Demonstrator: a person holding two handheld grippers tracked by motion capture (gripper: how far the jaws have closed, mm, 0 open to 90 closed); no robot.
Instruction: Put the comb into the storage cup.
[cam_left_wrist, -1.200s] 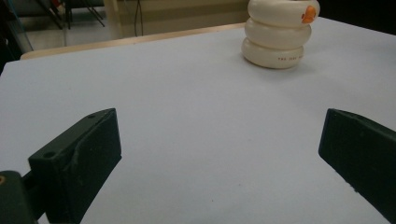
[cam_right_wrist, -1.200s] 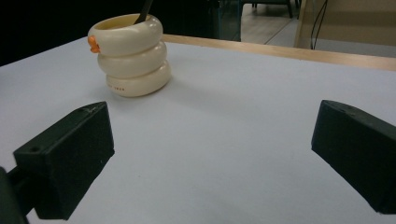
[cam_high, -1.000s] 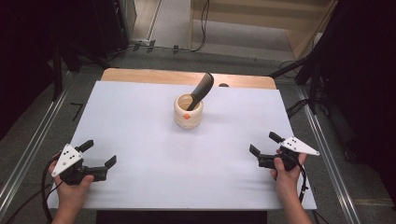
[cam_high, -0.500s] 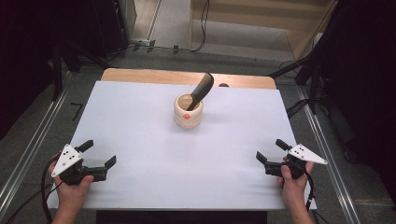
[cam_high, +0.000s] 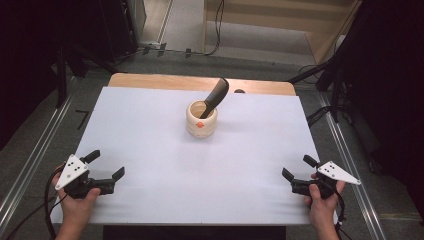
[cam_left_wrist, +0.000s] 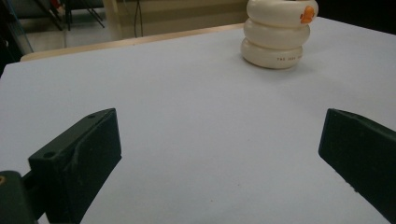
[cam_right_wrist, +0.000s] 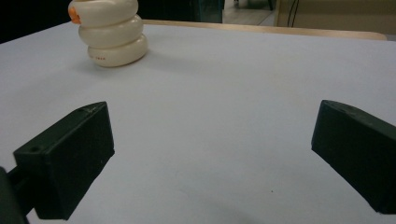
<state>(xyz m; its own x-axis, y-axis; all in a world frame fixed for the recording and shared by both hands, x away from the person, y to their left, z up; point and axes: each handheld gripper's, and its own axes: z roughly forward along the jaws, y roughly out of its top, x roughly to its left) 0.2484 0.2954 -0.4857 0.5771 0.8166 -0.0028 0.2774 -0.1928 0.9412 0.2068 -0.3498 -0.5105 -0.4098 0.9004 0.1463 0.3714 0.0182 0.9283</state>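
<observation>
Both grippers, left gripper (cam_high: 105, 173) and right gripper (cam_high: 296, 169), are waiting wide apart; bumping the cup (cam_high: 202, 119) might tip its dark tool (cam_high: 216, 94).

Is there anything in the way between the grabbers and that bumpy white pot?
Nothing visible. The white table is bare between the left hand-held gripper and the pot, and between the right hand-held gripper and the pot. Both are open, near the front corners. A dark tool leans inside the pot.
</observation>
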